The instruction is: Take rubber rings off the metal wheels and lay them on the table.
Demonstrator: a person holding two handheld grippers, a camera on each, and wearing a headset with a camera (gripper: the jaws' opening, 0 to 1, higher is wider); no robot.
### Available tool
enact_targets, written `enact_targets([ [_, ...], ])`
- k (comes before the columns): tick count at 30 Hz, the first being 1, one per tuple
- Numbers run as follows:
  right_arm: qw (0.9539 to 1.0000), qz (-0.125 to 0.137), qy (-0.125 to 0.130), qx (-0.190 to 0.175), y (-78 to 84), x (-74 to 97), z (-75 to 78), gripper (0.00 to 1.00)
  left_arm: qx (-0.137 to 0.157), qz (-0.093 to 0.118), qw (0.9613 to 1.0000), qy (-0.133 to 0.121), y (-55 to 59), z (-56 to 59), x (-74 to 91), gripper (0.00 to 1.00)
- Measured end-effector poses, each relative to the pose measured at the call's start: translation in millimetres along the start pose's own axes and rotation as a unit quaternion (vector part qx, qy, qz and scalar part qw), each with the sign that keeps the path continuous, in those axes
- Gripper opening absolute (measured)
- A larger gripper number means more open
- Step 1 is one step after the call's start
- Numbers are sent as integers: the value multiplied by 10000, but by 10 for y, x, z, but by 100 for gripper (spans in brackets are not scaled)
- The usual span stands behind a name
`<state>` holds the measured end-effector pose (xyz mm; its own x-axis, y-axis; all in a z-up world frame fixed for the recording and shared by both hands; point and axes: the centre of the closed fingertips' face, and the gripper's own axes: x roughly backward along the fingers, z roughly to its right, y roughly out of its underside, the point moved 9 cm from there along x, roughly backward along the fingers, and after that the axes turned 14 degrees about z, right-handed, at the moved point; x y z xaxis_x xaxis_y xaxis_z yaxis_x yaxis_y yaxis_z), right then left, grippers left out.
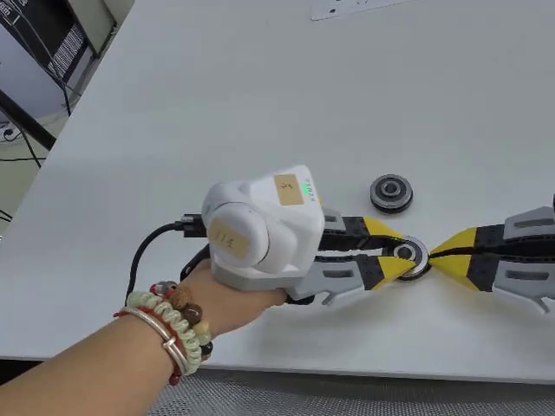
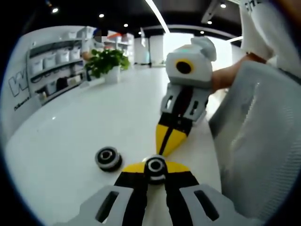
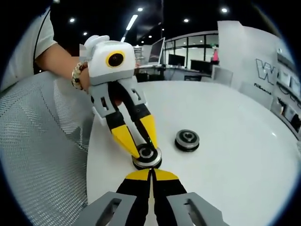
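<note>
I've got left tongs (image 1: 407, 252) pinching a round black-rimmed metal wheel (image 3: 146, 156) on the white counter (image 1: 260, 104), right tongs (image 1: 436, 253) pressed together.

The head view looks down from above onto the white desk (image 1: 260, 87), quite near. The left gripper view sits low by the desk and looks along the left claw (image 2: 156, 167) at the right claw (image 2: 163, 149). The right gripper view looks back the other way. All three see the wheel (image 1: 409, 253) between the claw tips.
</note>
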<state>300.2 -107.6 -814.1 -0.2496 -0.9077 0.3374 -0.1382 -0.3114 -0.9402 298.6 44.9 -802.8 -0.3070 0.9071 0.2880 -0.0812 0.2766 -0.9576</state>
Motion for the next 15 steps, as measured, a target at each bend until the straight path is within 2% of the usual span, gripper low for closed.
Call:
enact_targets([
  [4,9999,114,-58,-71,43,-6,12,0,6,15,10000,2,5,-1,3,15],
  [6,10000,70,-28,-40,36,3,21,0,12,29,10000,6,9,-1,5,14],
  [7,9996,19,66,-281,34,-1,16,0,9,34,10000,6,9,-1,5,14],
  [8,9971,-80,211,-728,34,-5,8,0,7,36,10000,7,9,-1,5,14],
  [9,9961,-15,210,-856,25,-12,17,0,7,34,10000,7,9,-1,5,14],
  [10,9968,17,168,-782,22,-6,43,0,2,35,10000,4,9,-1,5,14],
  [11,9951,103,191,-968,22,5,52,0,-5,35,10000,0,10,0,5,14],
  [12,9914,263,280,-1248,14,26,58,0,-12,40,10000,-6,11,1,5,14],
  [13,9888,317,297,-1427,14,43,62,0,-19,47,10000,-11,12,2,5,14],
  [15,9801,433,336,-1906,35,59,68,0,-17,64,10000,-14,14,3,5,14],
])
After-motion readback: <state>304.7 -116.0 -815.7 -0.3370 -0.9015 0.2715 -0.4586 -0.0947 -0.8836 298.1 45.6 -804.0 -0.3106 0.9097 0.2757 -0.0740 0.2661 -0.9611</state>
